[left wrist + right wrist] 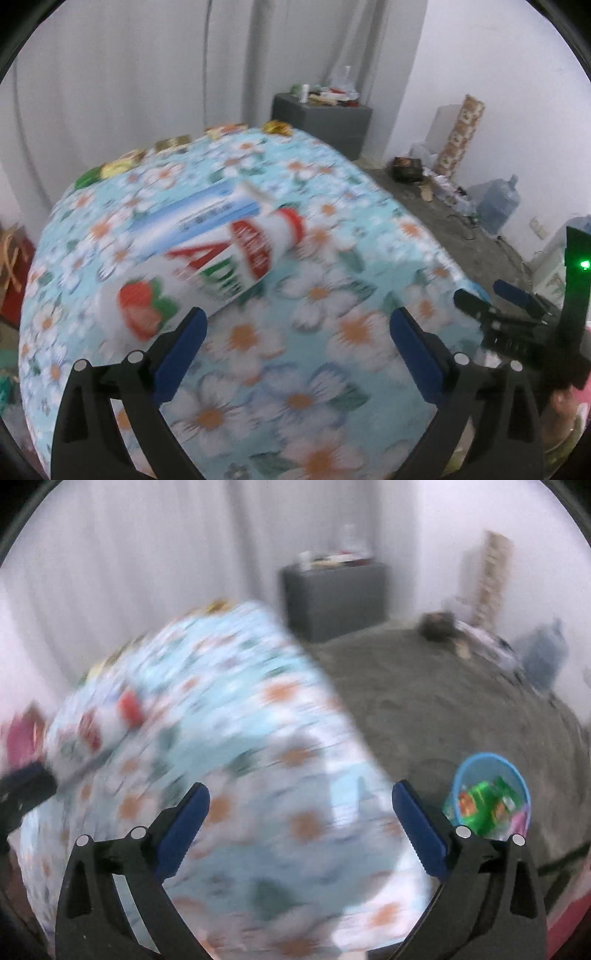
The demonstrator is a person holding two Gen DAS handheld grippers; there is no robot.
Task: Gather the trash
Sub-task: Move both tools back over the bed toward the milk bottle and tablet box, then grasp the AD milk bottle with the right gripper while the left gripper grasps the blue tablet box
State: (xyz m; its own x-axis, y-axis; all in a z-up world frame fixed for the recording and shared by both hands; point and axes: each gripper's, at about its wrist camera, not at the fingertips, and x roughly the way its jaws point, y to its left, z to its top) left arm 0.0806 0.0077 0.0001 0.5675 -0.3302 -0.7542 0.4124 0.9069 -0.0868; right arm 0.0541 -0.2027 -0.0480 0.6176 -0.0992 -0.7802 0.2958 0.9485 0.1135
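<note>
A flowered tablecloth [295, 369] covers the table in a bare white room. The left gripper [295, 332] and right gripper [299, 812] both gape wide, holding nothing. A strawberry-printed carton [177, 280] and red-capped bottle [280, 232] lie at ten o'clock of the left one; "AD" is the only readable lettering. Blur suggests haste: a misjudged grab could knock the bottle rolling. The blue bin [491, 794] sits at three o'clock on the floor.

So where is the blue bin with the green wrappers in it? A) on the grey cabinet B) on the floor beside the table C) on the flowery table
B: the blue bin stands on the grey floor, off the flowery table.
</note>
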